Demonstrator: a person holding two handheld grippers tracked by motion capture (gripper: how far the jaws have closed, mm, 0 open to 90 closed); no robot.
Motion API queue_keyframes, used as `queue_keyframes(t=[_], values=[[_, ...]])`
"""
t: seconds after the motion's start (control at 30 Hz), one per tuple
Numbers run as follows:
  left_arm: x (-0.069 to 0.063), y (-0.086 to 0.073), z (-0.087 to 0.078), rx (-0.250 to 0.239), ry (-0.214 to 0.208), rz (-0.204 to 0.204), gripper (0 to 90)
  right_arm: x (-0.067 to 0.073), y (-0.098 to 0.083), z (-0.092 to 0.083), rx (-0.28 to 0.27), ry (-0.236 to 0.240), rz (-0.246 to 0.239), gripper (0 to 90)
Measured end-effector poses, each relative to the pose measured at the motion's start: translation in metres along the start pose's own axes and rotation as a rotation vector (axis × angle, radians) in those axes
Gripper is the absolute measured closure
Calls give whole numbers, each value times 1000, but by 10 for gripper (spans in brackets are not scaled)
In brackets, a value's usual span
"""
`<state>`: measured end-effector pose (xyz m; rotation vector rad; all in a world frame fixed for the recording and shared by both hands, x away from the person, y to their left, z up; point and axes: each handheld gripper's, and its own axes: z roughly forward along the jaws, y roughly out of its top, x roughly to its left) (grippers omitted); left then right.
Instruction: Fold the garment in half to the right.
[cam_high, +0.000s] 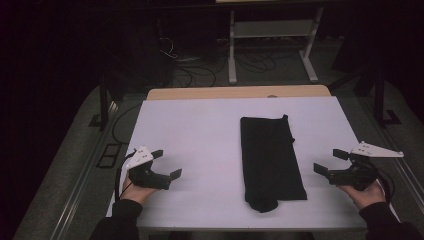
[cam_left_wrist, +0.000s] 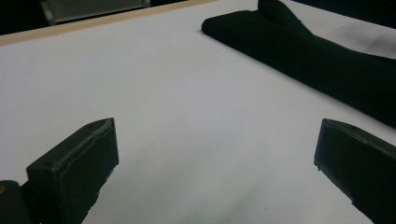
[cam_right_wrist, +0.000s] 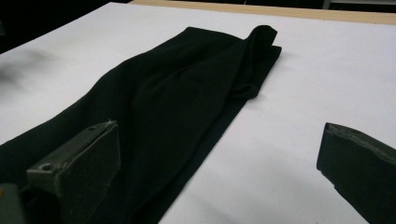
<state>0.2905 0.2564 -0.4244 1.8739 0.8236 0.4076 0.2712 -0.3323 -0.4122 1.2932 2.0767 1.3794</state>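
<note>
A folded black cloth (cam_high: 271, 157) lies lengthwise on the white table (cam_high: 200, 130), right of its middle. Left tongs (cam_high: 167, 164) and right tongs (cam_high: 331, 162) flank the cloth, both wide, gripping nothing. Beyond the cloth's far end, a metal stand (cam_high: 272, 37) and cables (cam_high: 200, 70) sit in a dark room.

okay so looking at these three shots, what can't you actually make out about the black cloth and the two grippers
- Black cloth: what garment it is; in the high view it is folded and too dark to show detail.
- Its underside and inner layers: hidden by the top layer in the right gripper view.
- Its near end: cut off by the frame edge in the left gripper view.
- Left gripper and right gripper, both open and empty: pad surfaces too small and dark in the high view.
</note>
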Motion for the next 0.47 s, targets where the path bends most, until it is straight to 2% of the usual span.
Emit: queue_keyframes(t=[0.17, 0.27, 0.47], values=[[-1, -2, -5, -6, 7, -2, 0, 0, -1, 0, -1, 10, -5, 0], [-3, -2, -6, 19, 9, 9, 0, 0, -1, 0, 1, 12, -14, 0], [0, -2, -6, 33, 24, -5, 0, -2, -3, 2, 11, 10, -14, 0]])
